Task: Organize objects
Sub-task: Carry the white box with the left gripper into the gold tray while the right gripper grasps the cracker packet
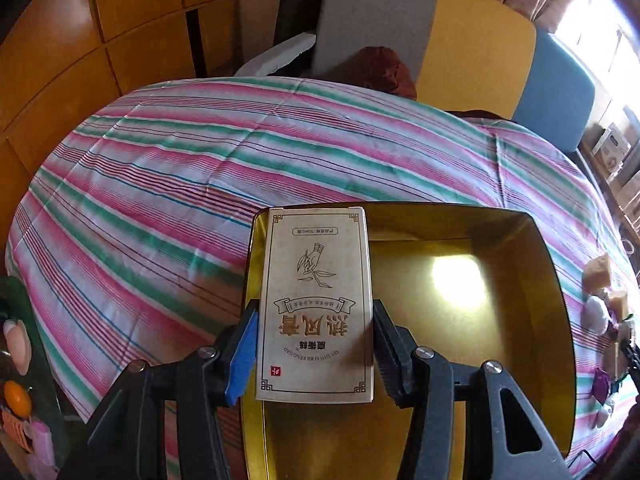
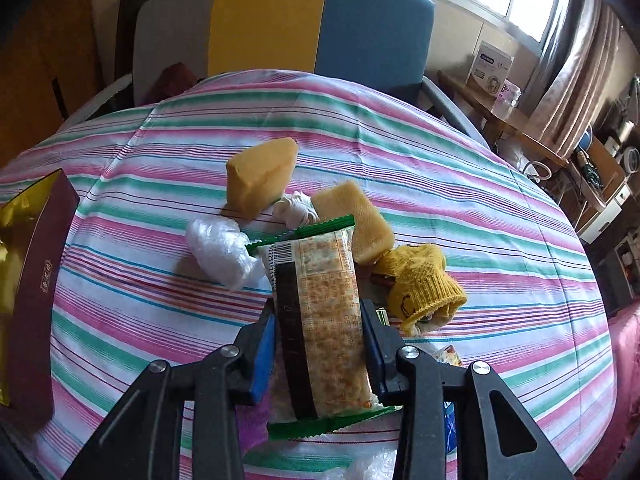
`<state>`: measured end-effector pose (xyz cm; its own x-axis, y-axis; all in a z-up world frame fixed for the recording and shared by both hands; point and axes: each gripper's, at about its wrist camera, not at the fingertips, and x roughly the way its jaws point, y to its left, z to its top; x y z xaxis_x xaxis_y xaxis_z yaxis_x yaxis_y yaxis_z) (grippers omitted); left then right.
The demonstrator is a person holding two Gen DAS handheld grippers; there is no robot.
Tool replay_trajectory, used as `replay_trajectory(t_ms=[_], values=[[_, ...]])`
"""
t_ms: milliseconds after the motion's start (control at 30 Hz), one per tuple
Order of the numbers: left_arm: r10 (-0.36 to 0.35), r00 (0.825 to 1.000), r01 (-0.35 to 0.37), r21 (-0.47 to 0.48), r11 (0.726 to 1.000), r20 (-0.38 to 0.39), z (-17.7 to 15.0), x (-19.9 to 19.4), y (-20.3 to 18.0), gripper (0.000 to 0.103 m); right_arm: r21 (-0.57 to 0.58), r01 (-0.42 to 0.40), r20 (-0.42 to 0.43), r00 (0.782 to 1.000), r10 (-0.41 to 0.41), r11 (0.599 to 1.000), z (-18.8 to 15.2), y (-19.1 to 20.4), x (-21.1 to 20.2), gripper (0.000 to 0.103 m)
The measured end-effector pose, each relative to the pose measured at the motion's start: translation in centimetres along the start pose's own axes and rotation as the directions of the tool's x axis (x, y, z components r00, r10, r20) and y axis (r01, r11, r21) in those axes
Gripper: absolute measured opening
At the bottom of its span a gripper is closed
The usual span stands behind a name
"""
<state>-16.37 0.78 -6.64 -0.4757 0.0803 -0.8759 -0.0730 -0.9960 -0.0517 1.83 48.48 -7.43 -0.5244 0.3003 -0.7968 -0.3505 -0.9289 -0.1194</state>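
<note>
My left gripper is shut on a beige carton with Chinese print, held over the left side of an open box with a gold lining. My right gripper is shut on a snack packet with green ends, held above the striped cloth. The same box shows at the left edge of the right wrist view as a maroon wall. Beyond the packet lie two yellow sponges, a crumpled clear plastic bag and a yellow knitted glove.
A table under a pink, green and white striped cloth fills both views. A grey, yellow and blue chair back stands behind it. Wooden cabinets are at the left. A bag with fruit pictures sits at the table's left edge.
</note>
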Motion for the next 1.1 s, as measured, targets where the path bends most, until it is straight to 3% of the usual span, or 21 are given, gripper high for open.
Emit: replay_trajectory(t_ms=[400, 633, 933, 1100], values=[[0.039, 0.999, -0.040, -0.018, 0.999, -0.038, 0.3, 2.5, -0.4, 0.053, -0.003, -0.019, 0.001, 1.000, 0.019, 1.000, 0.2, 0.1, 0.1, 0.039], [0.064, 0.998, -0.064, -0.026, 0.998, -0.020, 0.8, 3.2, -0.1, 0.053, -0.003, -0.021, 0.000, 1.000, 0.021, 1.000, 0.1, 0.0, 0.2, 0.039], [0.046, 0.999, -0.047, -0.068, 0.997, -0.013, 0.8, 2.6, 0.6, 0.054, 0.012, -0.022, 0.005, 1.000, 0.022, 1.000, 0.2, -0.2, 0.1, 0.039], [0.048, 0.998, -0.047, -0.029, 0.998, 0.035, 0.8, 0.7, 0.2, 0.065, 0.029, -0.019, -0.001, 1.000, 0.019, 0.999, 0.2, -0.5, 0.3, 0.039]])
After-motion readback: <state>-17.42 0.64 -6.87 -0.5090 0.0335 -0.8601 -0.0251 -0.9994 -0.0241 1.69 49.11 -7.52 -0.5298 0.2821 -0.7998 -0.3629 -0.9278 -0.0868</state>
